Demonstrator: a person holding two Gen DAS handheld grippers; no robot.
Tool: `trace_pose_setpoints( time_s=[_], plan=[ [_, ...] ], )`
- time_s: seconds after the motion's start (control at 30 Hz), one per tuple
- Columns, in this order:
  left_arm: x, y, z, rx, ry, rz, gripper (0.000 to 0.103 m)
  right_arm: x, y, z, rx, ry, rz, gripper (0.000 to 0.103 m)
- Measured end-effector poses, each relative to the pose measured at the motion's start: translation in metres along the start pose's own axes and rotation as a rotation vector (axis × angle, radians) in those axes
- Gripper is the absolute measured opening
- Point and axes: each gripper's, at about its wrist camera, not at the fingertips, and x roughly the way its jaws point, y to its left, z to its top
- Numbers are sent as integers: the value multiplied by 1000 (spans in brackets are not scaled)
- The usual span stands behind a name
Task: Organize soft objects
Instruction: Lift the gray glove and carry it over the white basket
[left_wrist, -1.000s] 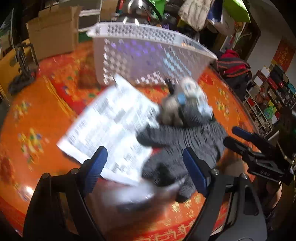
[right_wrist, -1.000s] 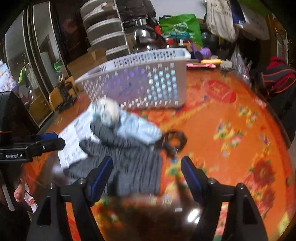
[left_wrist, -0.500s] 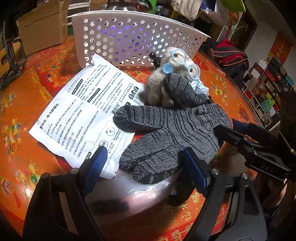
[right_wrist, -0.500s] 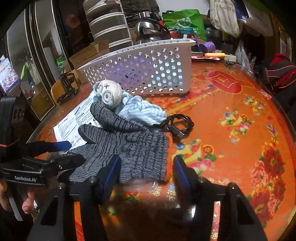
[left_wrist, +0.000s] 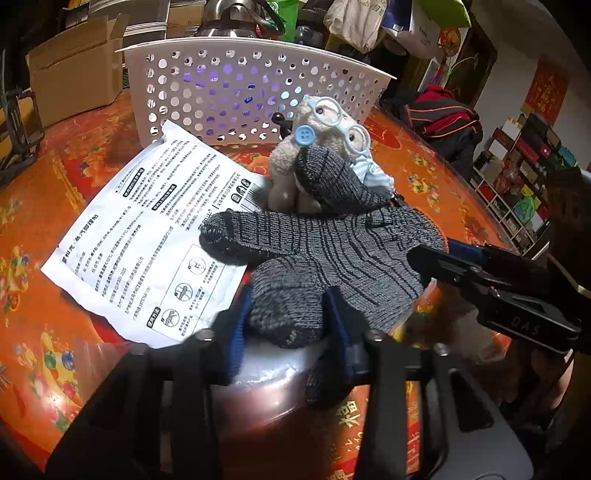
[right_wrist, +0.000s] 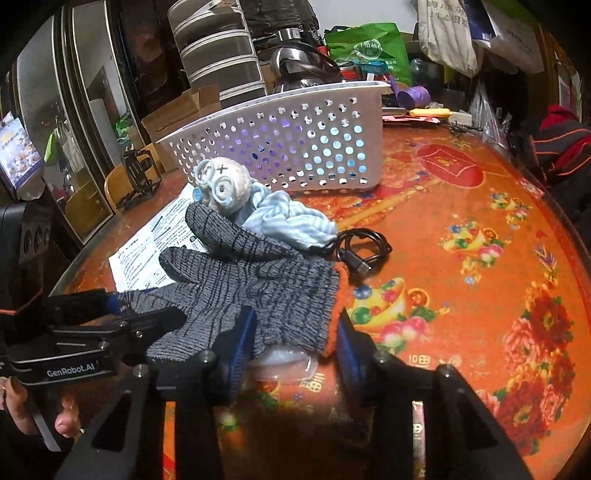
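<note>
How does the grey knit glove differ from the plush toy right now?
The grey knit glove lies flat and spread, while the plush toy sits bunched behind it. The glove is dark striped knit; the toy is pale, with blue glasses. Both claws are closing on the glove; neither touches the toy. Both are soft and outside the basket.

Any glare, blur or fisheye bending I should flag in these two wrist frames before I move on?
Left wrist view: sharp on the grey knitted glove and the white printed leaflet, with a bright glare patch on the glossy orange table just below the glove. Right wrist view: equally sharp, with the table edge bowed by the fisheye, dark corners and a small glare spot near the bottom.
</note>
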Motion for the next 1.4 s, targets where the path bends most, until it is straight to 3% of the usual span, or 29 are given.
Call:
trace_pose_setpoints(
  time_s=[0.07, 0.43, 0.93, 1.17, 1.4],
  plan=[
    [-2, 1, 0, -12, -5, -30, 21, 0, -1, 0, 6, -2, 6, 38],
    [-10, -2, -7, 33, -57, -64, 18, -5, 3, -2, -7, -25, 13, 22],
    [-74, -2, -10, 75, -197, -73, 17, -37, 29, -5, -47, -133, 3, 20],
    [-107, 4, 7, 86, -256, -93, 17, -66, 46, 7, -72, -195, 20, 20],
    [-130, 7, 55, 104, -297, -103, 17, -81, 54, 46, -86, -243, 49, 20]
  ],
)
